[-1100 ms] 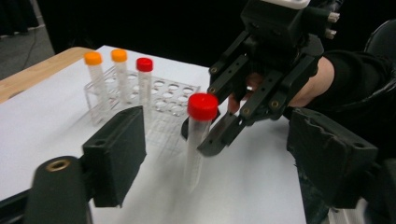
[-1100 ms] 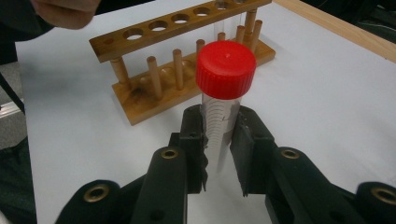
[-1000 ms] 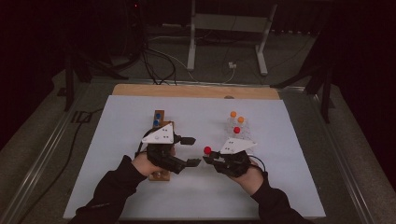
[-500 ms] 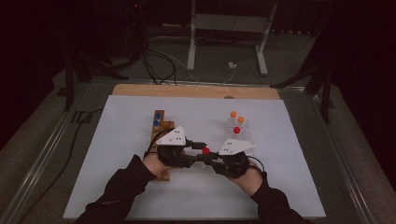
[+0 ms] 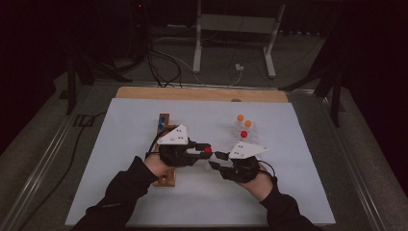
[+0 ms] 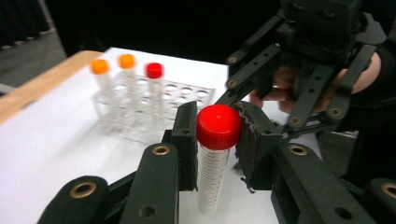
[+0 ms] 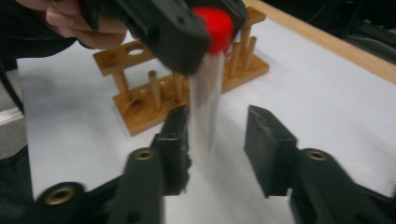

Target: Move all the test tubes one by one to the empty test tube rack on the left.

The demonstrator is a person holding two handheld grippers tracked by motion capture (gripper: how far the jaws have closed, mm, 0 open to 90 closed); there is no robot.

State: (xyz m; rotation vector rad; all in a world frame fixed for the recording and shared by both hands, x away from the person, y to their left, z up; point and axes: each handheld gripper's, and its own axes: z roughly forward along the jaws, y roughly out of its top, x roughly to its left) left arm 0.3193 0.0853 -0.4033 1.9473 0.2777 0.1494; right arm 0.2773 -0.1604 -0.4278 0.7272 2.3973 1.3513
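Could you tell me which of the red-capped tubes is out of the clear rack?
The red-capped clear plastic tube clamped upright in the left gripper; the other red-capped tube stands in the clear plastic rack beside two orange-capped ones.

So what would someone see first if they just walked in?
Probably the red-capped tube in the middle of the white table, pinched at its cap by the left tongs. The right tongs wait open around its lower end. Behind to the right is a clear rack with orange and red caps.

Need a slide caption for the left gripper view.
Left gripper clamps a red-capped tube; clear rack with three capped tubes behind.
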